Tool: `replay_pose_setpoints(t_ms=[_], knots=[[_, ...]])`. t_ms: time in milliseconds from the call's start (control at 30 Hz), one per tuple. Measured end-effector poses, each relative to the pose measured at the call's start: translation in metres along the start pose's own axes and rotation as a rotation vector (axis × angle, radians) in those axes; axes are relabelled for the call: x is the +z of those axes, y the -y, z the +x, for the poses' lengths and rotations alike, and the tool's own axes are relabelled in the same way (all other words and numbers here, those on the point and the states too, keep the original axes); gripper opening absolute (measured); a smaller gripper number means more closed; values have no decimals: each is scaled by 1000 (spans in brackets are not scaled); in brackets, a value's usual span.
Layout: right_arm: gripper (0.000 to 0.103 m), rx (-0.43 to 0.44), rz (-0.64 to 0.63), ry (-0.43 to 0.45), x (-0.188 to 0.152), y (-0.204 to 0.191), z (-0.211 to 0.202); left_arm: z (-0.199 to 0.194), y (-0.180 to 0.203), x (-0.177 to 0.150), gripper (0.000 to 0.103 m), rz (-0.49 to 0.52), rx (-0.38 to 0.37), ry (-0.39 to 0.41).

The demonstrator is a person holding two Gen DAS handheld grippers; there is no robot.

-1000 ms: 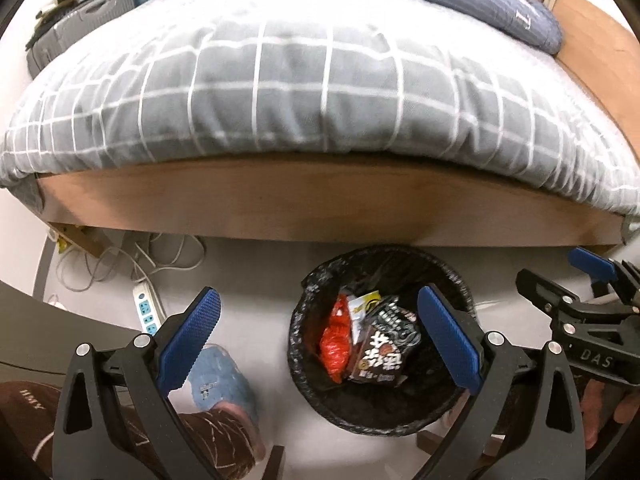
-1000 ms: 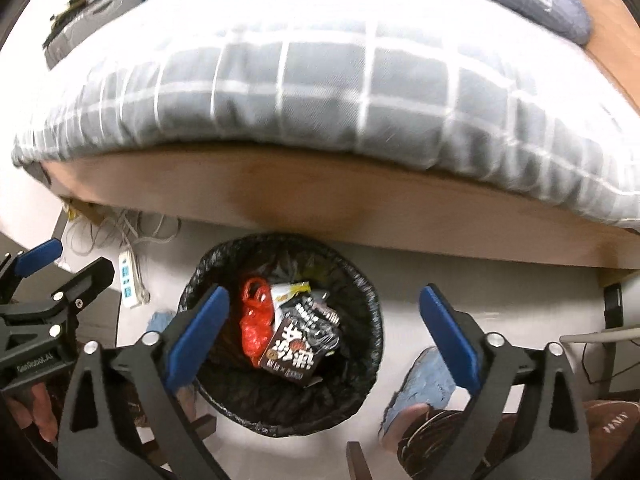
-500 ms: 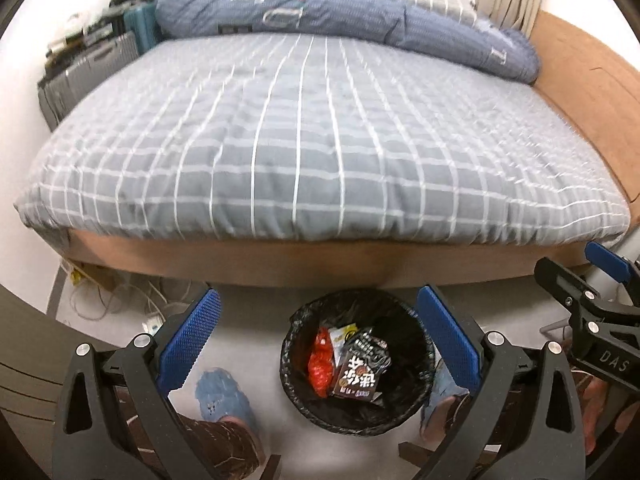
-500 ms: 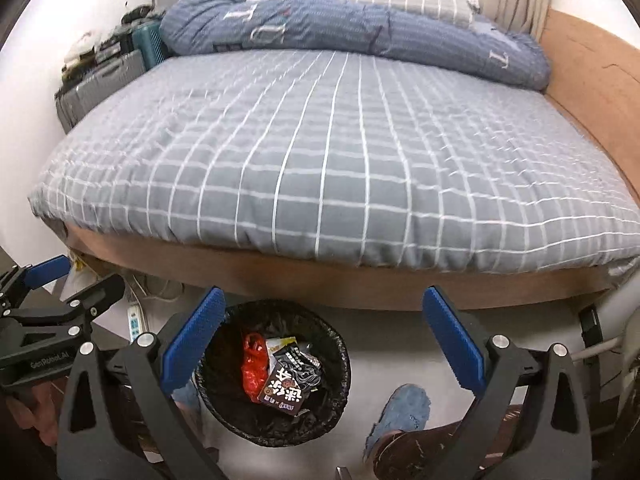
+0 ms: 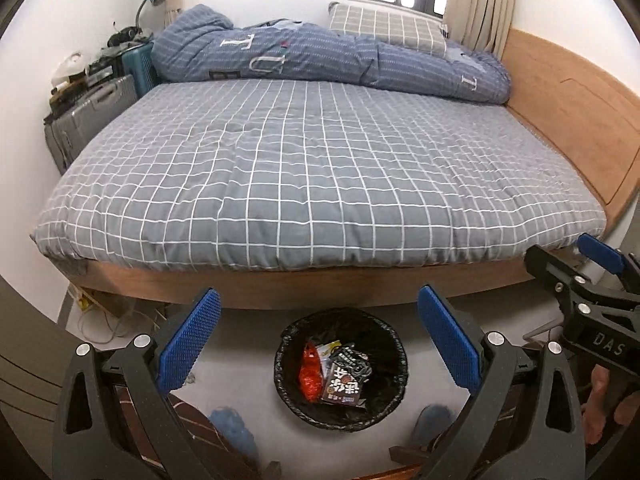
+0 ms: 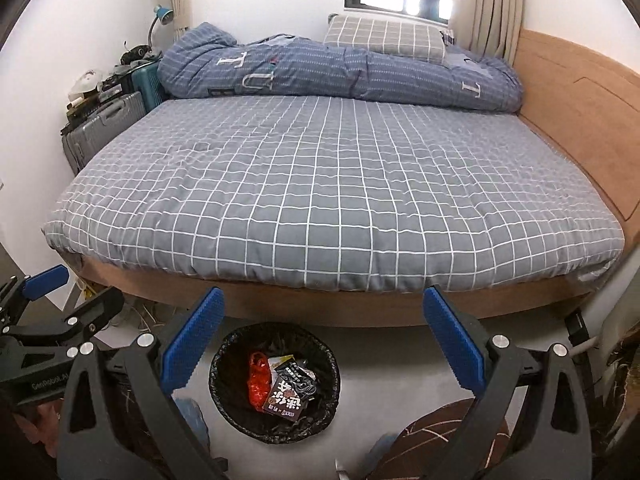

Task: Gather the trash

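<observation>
**Both grippers spread, held over the bin at the foot of the bed**

Left gripper (image 5: 318,338): jaws spread wide, nothing between the blue pads (image 5: 190,338). Right gripper (image 6: 324,338): likewise spread wide and holding nothing; its blue pads (image 6: 454,338) stand well apart.

Both point down and forward. Below them, on the grey floor (image 5: 240,356), stands a round trash bin (image 5: 341,368) lined with a black bag. Inside lie the trash items: a red crumpled wrapper (image 5: 310,374), a black snack packet with white characters (image 5: 346,380) just beside it, and a yellowish-white scrap (image 5: 330,348) behind them.

The bin sits near the wooden bed frame (image 5: 280,290). On the bed: grey checked cover (image 5: 320,176), rolled blue quilt (image 5: 328,60) at the far end, checked pillow (image 5: 386,32) behind it. Suitcases (image 5: 88,120) stand against the left wall. Blue slippers (image 5: 232,434) show beside the bin.
</observation>
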State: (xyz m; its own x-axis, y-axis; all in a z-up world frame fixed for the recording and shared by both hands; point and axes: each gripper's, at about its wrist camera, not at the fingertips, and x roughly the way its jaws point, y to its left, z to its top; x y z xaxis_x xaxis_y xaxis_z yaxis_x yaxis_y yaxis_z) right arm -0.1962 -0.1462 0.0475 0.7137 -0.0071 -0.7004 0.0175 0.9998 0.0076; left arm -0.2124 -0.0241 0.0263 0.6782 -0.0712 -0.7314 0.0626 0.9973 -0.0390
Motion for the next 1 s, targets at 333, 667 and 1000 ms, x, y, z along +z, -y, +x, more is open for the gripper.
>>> replay_pose_setpoints(t_ms=[333,667,1000], knots=[[95,-1,-9,3,-8,-2,-10,-14,-1,-3,97,-9,10,23],[95,1,4,8,-8,-2,-13,-13,-3,-4,97,-17,6,19],[95,7,-5,-7,-10,-6,-8,-6,-6,-8,97,-36,-3,-2]])
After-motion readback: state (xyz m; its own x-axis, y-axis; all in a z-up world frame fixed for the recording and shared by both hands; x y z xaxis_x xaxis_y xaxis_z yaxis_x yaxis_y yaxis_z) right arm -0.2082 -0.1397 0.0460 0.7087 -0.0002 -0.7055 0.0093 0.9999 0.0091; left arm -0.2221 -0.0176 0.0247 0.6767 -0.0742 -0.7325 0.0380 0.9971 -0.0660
